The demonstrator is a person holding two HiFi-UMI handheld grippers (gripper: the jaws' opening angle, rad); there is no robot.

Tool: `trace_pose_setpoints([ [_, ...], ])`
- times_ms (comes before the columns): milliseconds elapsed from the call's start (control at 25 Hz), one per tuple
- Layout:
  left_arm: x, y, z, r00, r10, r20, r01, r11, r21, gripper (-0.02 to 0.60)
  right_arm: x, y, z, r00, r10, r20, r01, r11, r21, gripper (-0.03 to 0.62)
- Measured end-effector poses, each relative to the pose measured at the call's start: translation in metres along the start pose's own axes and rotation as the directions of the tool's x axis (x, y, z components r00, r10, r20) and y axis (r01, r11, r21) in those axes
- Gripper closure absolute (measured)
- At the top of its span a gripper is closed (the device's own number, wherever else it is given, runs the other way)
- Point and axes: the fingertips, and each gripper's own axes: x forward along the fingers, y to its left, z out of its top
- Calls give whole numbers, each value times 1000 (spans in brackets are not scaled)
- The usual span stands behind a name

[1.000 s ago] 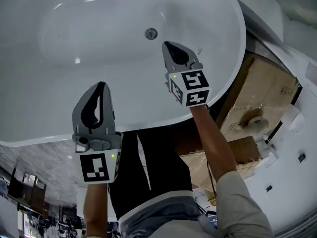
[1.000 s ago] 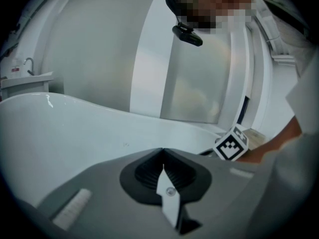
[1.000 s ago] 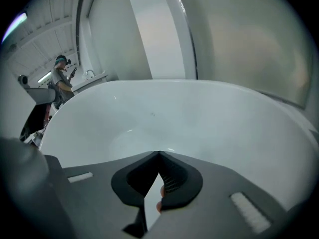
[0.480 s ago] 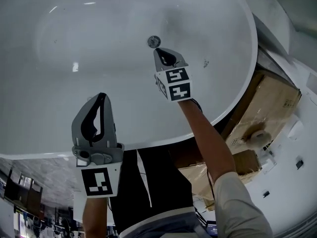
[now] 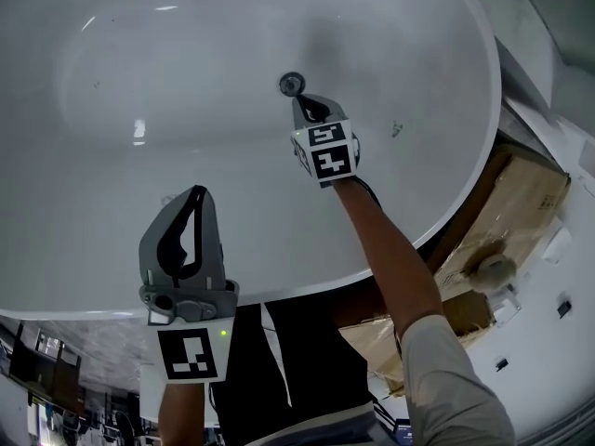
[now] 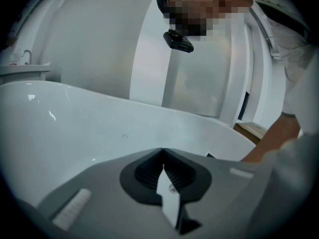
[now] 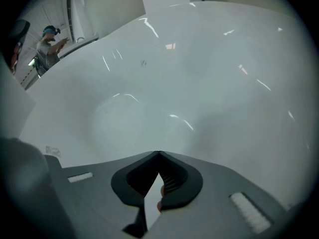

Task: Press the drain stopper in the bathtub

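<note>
The white bathtub (image 5: 102, 212) fills the head view. Its round metal drain stopper (image 5: 290, 83) sits in the tub floor near the far end. My right gripper (image 5: 304, 98) reaches down into the tub, its shut tips just short of the stopper on the near right side; I cannot tell whether they touch it. In the right gripper view the jaws (image 7: 159, 154) meet at the tip over bare tub wall, and the stopper is not seen. My left gripper (image 5: 194, 193) hangs shut and holding nothing above the tub's near rim, its jaws (image 6: 162, 149) closed in the left gripper view.
Cardboard boxes (image 5: 525, 198) and a roll of tape (image 5: 494, 269) lie on the floor right of the tub. Another white fixture (image 5: 535, 21) stands at the top right. A person (image 7: 50, 45) is far off beyond the tub's rim.
My right gripper has gone forward and down into the tub, from mid-tub to right beside the drain stopper. The left gripper has stayed near the front rim.
</note>
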Motion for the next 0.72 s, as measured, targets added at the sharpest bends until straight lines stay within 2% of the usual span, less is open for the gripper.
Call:
trace_pose_setpoints([
  [280,6,6,-13,1000,-5,1,5,1000,6,581,41,-6,-25,998,-34,-46,32,999,-35,595],
  [440,8,10,-18,1000,4,8,-4,1000,-5,581,59,-16,-33,997,-65,-51,66,998,1,595],
  [720,16,12,-25,999,5,42,-5,1000,-9,581,77,-22,-50,993,-62,-96,67,996,54,597],
])
